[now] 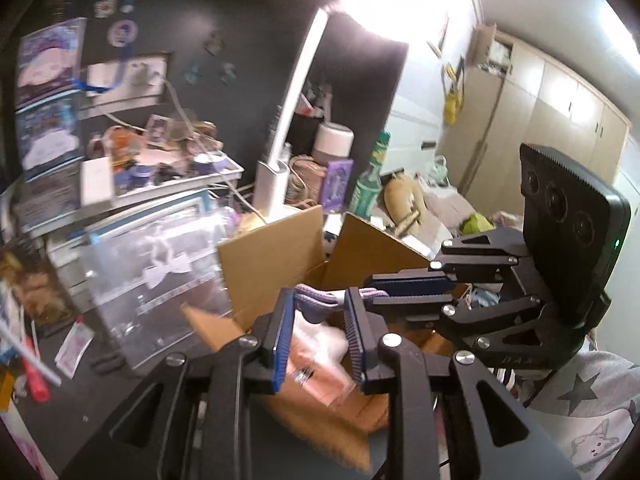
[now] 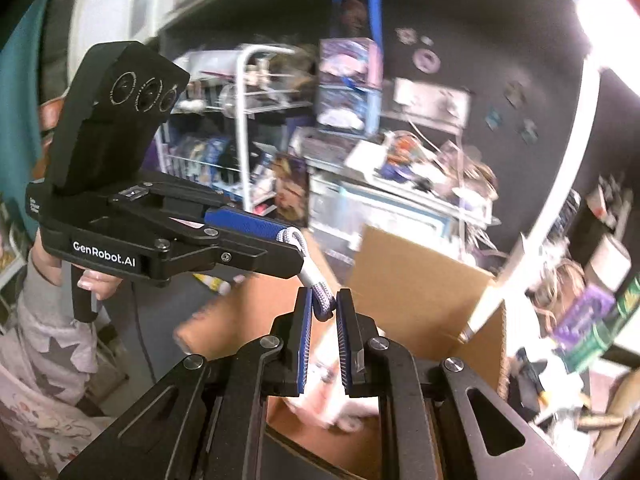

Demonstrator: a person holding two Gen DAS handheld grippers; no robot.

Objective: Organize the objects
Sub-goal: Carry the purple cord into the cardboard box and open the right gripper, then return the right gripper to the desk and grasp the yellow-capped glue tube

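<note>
Both grippers hold one lilac braided cord point(image 1: 320, 300) above the open brown cardboard box point(image 1: 272, 256): the left gripper point(image 1: 320, 320) and the right gripper point(image 2: 325, 308) each have their jaws clenched on it. The cord appears not yet stowed, while pale, blurred items already lie in the box. Much remains: the dark desk point(image 1: 120, 384) is crowded, with a clear plastic case point(image 1: 160, 280) beside the box and a glaring white lamp point(image 1: 296, 92) behind it.
</note>
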